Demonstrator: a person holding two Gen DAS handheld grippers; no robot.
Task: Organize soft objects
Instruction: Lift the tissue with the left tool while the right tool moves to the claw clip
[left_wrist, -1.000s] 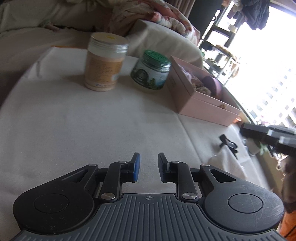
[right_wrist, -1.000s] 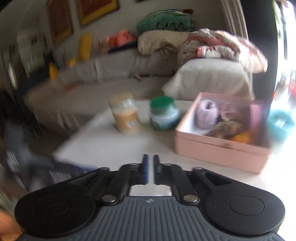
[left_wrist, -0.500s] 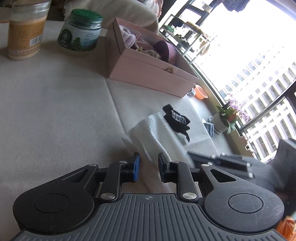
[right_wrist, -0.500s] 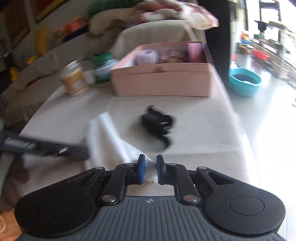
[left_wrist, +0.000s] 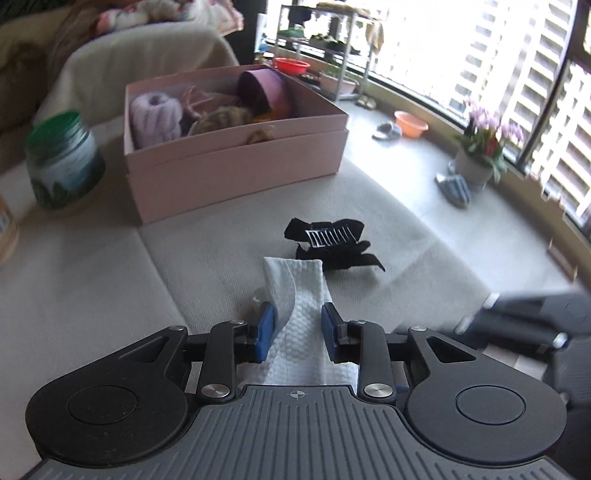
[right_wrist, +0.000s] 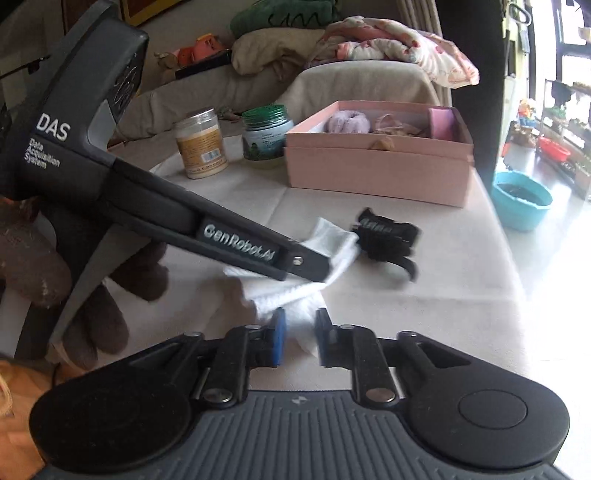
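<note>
Only rightward: left gripper (right_wrist: 325, 269), jaws open, astride white cloth (right_wrist: 295, 299), beige jar (right_wrist: 201, 144).

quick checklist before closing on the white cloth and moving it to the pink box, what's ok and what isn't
1. White cloth between left hand-held gripper pads: ok; jaws just opened, not pressing.
2. Cloth between right hand-held gripper pads: ok; jaws also just opened.
3. Black sock clear of cloth: cannot tell, their edges meet in both views.
4. Pink box open: ok.
5. Free space in box: cannot tell, several soft items already inside.
</note>
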